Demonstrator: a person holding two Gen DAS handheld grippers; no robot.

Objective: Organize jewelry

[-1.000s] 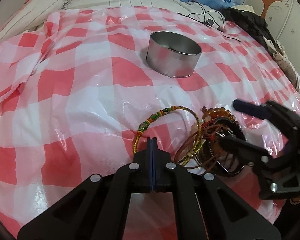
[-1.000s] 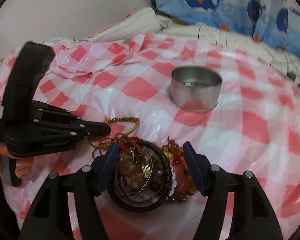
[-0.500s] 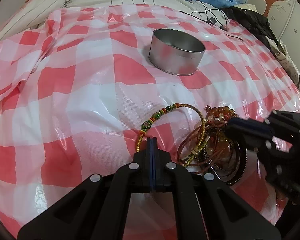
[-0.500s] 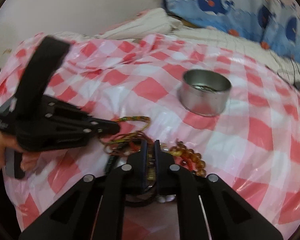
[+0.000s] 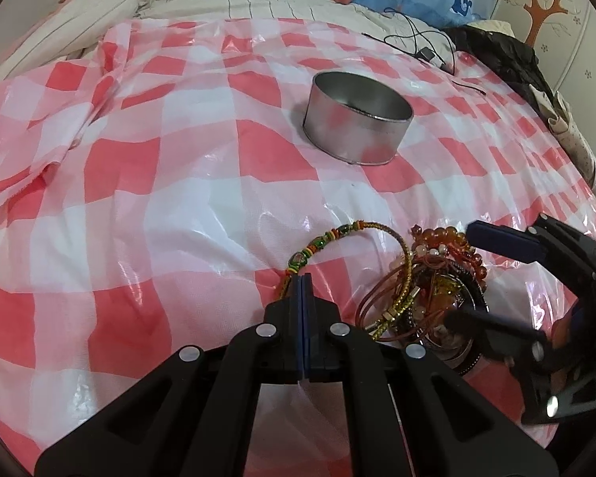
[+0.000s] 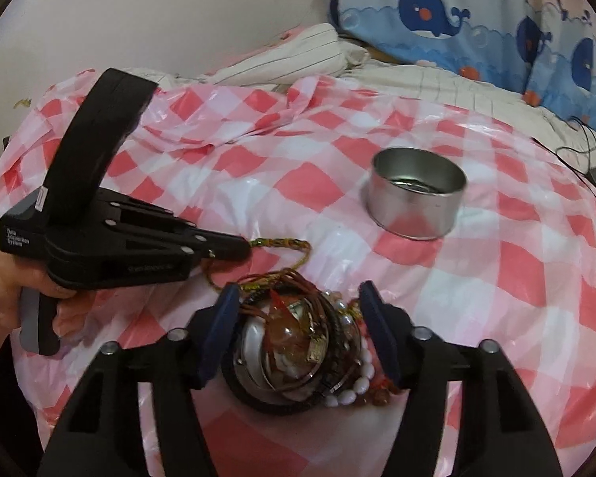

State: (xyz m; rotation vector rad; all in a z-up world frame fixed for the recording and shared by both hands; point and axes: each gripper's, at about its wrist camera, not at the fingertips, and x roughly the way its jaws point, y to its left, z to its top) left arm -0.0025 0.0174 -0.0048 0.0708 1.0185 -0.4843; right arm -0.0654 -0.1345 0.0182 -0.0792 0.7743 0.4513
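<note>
Bedroom in a home. A bed (image 5: pixel 258 12) is seen, overlaid with a red-and-white checked plastic sheet (image 5: pixel 139 159); whale-print blue pillows (image 6: pixel 476 28) are set at the far side; tree-patterned wallpaper (image 5: pixel 544 8) is seen far right; striped bedding (image 6: pixel 298 55) is bunched far left.

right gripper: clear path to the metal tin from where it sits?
Probably yes. The right gripper straddles the bracelet pile with open jaws; only bare checkered sheet lies between it and the tin, and the left gripper stays off to the side.

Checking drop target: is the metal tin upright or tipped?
Upright. The metal tin stands on its base on the checkered sheet, open mouth facing up, no lid on it.
</note>
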